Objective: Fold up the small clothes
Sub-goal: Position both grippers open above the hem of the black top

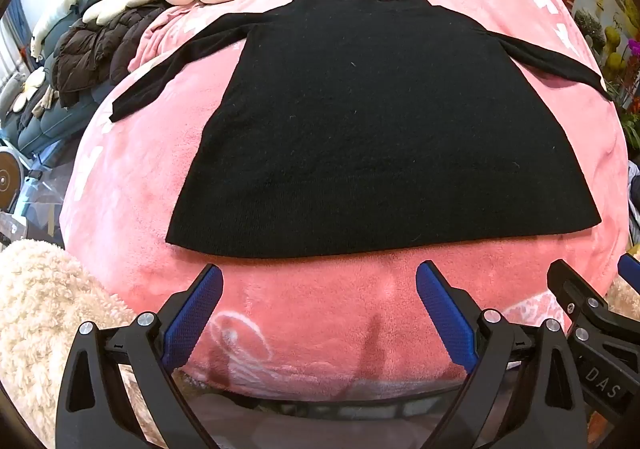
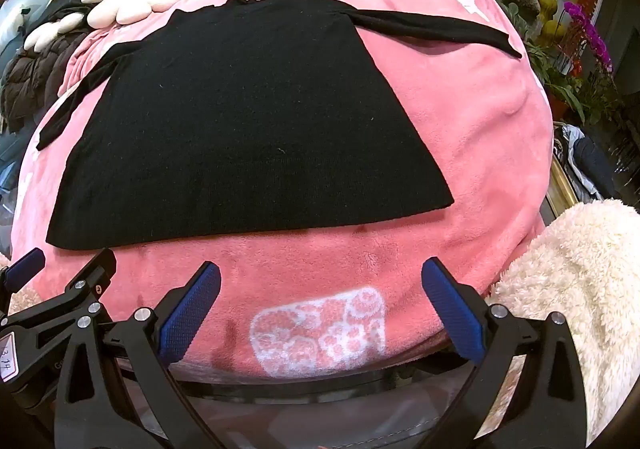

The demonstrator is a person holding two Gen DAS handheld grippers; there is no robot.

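My left gripper fills the bottom of its own view, tilted steeply downward, its two blue-padded fingers spread wide with nothing between them. My right gripper sits the same way low in its view, jaws wide apart and empty. Each shows in the other's picture: the right at the lower right edge, the left at the lower left edge, side by side.

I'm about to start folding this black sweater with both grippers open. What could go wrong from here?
1. The pink blanket under the black sweater is plush; a low pinch at the hem could grab both.
2. The sleeve lies stretched far out to the side and may drag or twist when folded.
3. The left gripper and right gripper sit close together and might collide.
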